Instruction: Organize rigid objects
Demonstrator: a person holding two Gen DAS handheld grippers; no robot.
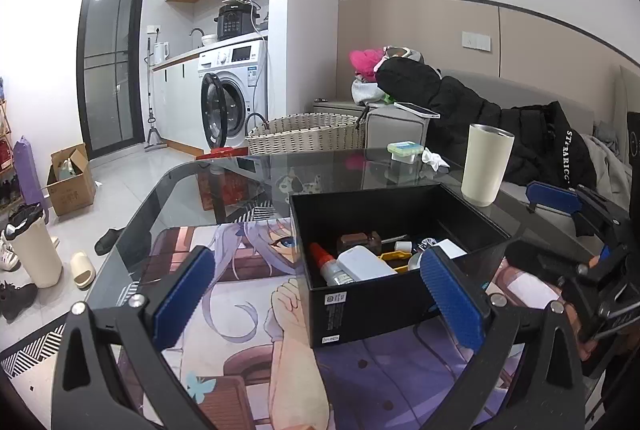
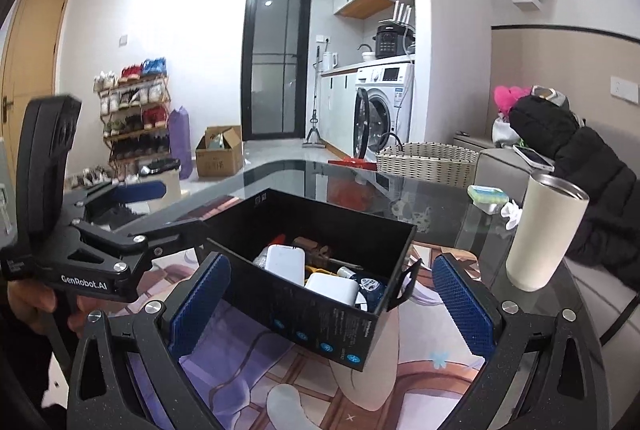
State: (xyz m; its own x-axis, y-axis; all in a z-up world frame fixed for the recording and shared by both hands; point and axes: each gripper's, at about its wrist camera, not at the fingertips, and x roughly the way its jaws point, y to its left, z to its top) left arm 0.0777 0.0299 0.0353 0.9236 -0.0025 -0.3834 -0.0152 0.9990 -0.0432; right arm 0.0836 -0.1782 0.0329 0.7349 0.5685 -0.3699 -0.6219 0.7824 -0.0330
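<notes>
Squarely on the printed mat (image 1: 248, 310) sits a matte black rectangular box (image 1: 400, 302).

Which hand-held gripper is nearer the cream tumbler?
Right. The right hand-held gripper is open at the black box's near corner, the cream tumbler just beyond its right finger. The left hand-held gripper, also open, sits at the box's far side.

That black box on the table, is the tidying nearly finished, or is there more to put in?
It looks mostly done. The black box already holds several small items, among them a white power bank and a red-capped bottle. Nothing is in hand: the left gripper and right gripper both hang open and empty. Still outside on the table are the cream tumbler and a small green-lidded container.
</notes>
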